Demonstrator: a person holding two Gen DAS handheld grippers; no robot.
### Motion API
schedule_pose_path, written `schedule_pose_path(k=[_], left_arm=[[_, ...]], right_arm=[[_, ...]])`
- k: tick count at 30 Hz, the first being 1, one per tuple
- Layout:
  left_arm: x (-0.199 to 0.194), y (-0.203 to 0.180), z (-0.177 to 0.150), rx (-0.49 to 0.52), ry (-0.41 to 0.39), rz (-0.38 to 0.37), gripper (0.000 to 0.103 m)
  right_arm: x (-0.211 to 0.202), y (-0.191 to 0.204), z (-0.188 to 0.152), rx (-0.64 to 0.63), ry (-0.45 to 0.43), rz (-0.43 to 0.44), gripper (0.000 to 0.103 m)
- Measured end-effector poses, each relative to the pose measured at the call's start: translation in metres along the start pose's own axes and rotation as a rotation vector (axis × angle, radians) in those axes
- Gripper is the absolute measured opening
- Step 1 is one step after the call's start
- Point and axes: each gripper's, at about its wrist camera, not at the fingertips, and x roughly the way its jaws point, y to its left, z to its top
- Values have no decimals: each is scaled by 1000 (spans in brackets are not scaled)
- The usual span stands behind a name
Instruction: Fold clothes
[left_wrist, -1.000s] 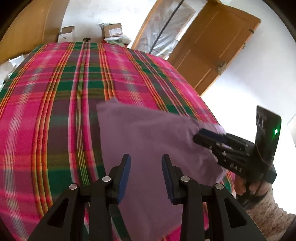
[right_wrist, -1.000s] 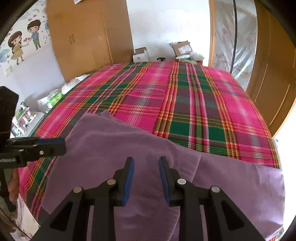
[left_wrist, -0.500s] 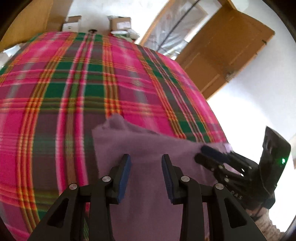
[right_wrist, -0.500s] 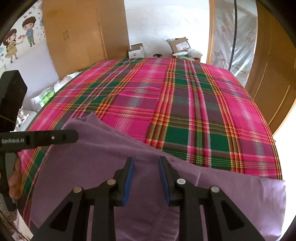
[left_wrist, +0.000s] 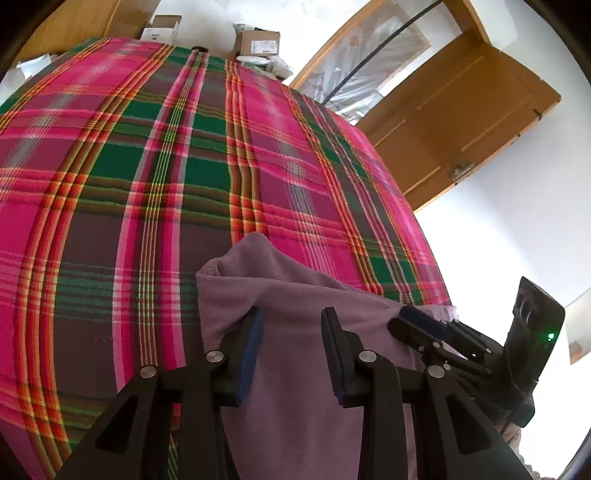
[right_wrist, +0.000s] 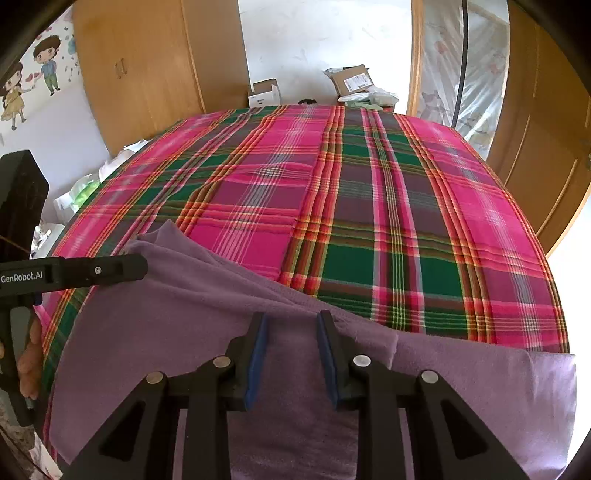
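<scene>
A purple garment (left_wrist: 295, 295) lies on the near part of a plaid bedspread (left_wrist: 147, 184), its far edge raised in a soft ridge (right_wrist: 236, 273). My left gripper (left_wrist: 291, 332) is open just over that garment, cloth showing between its fingers and touching the left finger (left_wrist: 251, 343). The right gripper (left_wrist: 413, 321) reaches in from the right, tip at the cloth's far edge. In the right wrist view the right gripper (right_wrist: 291, 325) is open above the purple garment (right_wrist: 166, 332), and the left gripper (right_wrist: 110, 267) comes in from the left, held by a hand (right_wrist: 29, 365).
The plaid bedspread (right_wrist: 369, 184) stretches far ahead. Beyond it stand cardboard boxes (right_wrist: 351, 79) and a wooden wardrobe (right_wrist: 147, 74). A wooden door (left_wrist: 461, 122) is to the right. The bed's right edge (left_wrist: 424, 240) drops to a bright floor.
Both grippers have come lower and closer to the garment's far edge. The garment's far edge has bunched into a ridge. The jaws' gaps look unchanged.
</scene>
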Motion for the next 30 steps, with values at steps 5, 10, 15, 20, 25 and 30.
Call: schedule_pose_path(k=[5, 10, 15, 20, 25, 30], left_arm=[[0, -2, 2, -16, 12, 18, 34], [-2, 1, 0, -17, 12, 20, 34], [-2, 1, 1, -21, 14, 20, 34], [-1, 2, 1, -17, 12, 18, 34], [-5, 2, 0, -36, 11, 26, 34], [-26, 0, -14, -36, -21, 60, 34]], right_arm=[[-14, -8, 0, 48, -12, 41, 27], [-14, -6, -12, 12, -4, 4, 27], [-12, -10, -18, 37, -28, 26, 27], [-11, -11, -19, 32, -37, 38, 27], [-29, -7, -29, 38, -57, 43, 27], [-56, 7, -53, -9, -109, 35, 27]])
